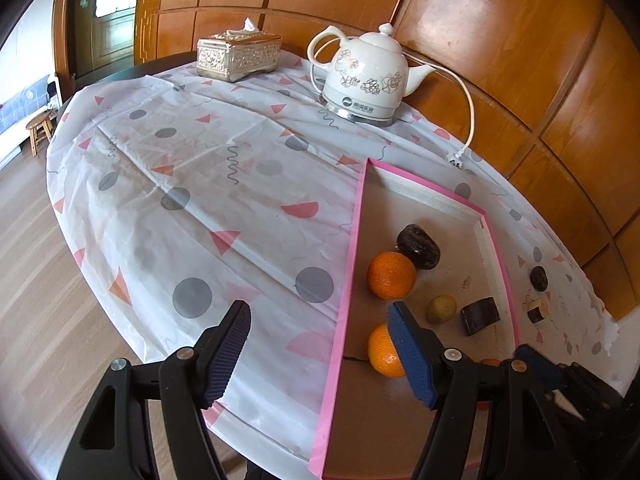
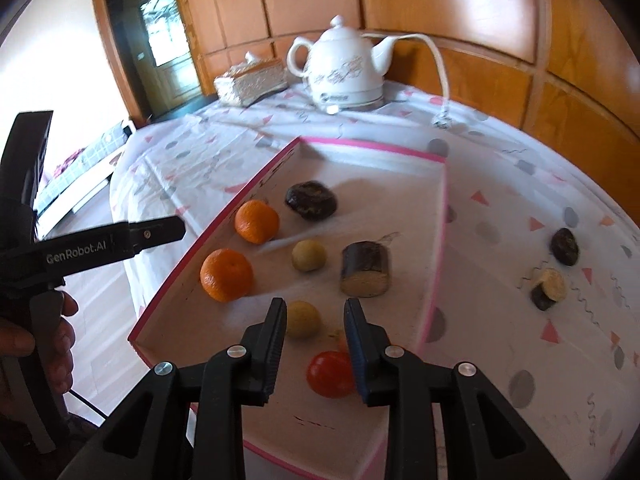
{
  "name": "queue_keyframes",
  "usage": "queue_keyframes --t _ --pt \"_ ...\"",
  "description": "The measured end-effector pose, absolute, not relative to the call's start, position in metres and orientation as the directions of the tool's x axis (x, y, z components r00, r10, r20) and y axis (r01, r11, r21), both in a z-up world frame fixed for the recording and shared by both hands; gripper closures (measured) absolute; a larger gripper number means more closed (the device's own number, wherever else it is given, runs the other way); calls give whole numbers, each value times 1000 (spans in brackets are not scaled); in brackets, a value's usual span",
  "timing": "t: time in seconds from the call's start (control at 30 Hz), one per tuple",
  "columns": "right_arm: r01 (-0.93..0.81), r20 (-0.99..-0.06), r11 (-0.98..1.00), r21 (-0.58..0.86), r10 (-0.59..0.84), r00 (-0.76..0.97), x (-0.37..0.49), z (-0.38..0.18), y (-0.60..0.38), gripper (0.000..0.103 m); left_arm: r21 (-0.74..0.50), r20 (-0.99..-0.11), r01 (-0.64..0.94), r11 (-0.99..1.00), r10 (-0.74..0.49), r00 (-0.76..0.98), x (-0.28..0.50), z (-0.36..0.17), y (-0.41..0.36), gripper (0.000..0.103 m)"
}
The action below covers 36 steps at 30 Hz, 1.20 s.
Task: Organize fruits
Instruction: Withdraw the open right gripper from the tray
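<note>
Near end first: my right gripper (image 2: 316, 344) is over the close end of the pink-edged tray (image 2: 438, 240), jaws parted a bit w/ nothing pinched. A red tomato (image 2: 330, 374) lies on the tray floor just below the gap, partly behind the right finger, and I can't tell if it touches. A yellowish round fruit (image 2: 303, 319) is just past the tips at 12.

Left gripper (image 1: 320, 354) hangs roughly half open and empty, straddling the tray's left rim; its right finger covers part of an orange (image 1: 382, 354).

Further in: second orange (image 2: 256, 221) at 11 by the left wall, another yellowish fruit (image 2: 308, 255) mid tray, dark log-shaped piece w/ pale cut end (image 2: 365, 268) at 1, dark lumpy fruit (image 2: 311, 200) beyond that.

Off the tray on the cloth at 2: a cut dark piece (image 2: 548, 288) and a small dark fruit (image 2: 565, 246), apart from each other.

Far end of the table (image 1: 192, 208): white kettle (image 1: 366, 76) w/ its cord, tissue box (image 1: 239, 55) left of it.
</note>
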State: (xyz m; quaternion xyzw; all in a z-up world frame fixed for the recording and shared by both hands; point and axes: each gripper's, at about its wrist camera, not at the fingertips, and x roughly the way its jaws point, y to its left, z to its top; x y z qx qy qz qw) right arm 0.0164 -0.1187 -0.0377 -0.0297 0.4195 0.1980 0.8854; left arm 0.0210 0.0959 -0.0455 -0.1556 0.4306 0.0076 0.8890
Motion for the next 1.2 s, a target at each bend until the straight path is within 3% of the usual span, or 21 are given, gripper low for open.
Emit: queue_keyframes --t 0.27,0.67,1.2 --pt "-252 -718 957 140 274 640 11 -24 -161 70 -260 -766 -124 958 -126 630 21 -43 89 32" --pt "-39 -733 989 142 132 667 2 -36 -229 70 -246 -765 -87 965 -138 629 21 -39 79 32" --pt "380 -755 919 110 -172 633 -31 -54 -359 70 -222 -772 -42 974 -150 617 24 -38 62 32"
